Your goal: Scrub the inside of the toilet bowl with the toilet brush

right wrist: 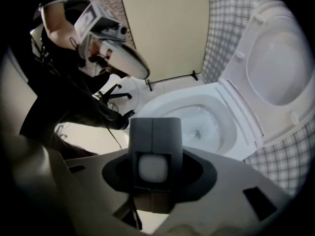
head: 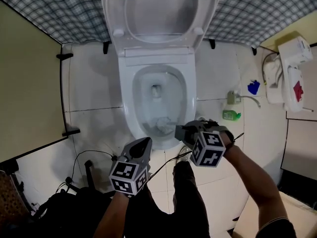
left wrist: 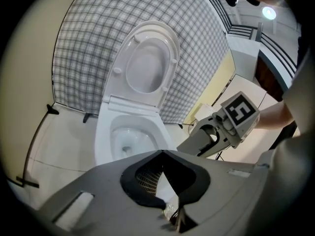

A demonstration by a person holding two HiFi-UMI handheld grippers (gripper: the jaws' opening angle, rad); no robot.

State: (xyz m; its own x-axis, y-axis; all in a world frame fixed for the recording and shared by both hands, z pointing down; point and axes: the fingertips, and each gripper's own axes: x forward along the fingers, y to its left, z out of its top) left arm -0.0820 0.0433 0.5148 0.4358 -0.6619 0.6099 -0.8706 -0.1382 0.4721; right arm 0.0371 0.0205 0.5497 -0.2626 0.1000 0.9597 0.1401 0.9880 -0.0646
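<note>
While the right gripper [head: 184, 132] clamps the brush [head: 161, 125] by its handle, the brush head sits inside the bowl [head: 130, 100] at its near side, so scrubbing appears to be under way. The left gripper [head: 142, 146] hangs beside it, jaws pressed together on nothing. The next move likely calls for sweeping the head around the bowl wall with a firm grip.
</note>
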